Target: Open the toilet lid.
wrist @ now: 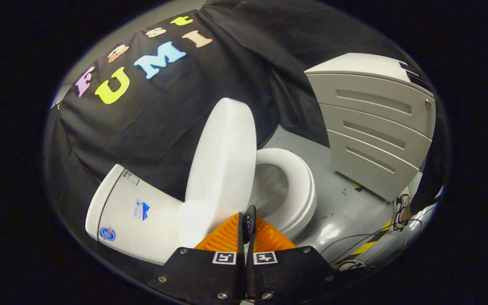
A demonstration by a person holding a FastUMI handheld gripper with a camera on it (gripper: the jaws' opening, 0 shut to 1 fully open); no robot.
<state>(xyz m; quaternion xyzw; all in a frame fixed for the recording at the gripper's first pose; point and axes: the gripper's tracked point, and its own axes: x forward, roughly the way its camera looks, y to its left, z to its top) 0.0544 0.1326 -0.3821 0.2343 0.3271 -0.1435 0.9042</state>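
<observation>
Grey floor (345, 212), black cloth wall behind. Toilet lid (223, 156) stands raised, nearly upright, long axis vertical, leaning toward tank (138, 216); seat (299, 186) and bowl lie exposed beside it. My fingers (227, 237) pressed together just before lid's base. Cabinet (375, 127) beyond bowl, open floor between.

The white toilet lid (223, 156) stands raised, seemingly near upright, beside the exposed seat (301, 190).

Mock bathroom booth: toilet (210, 186), cabinet (375, 127).
</observation>
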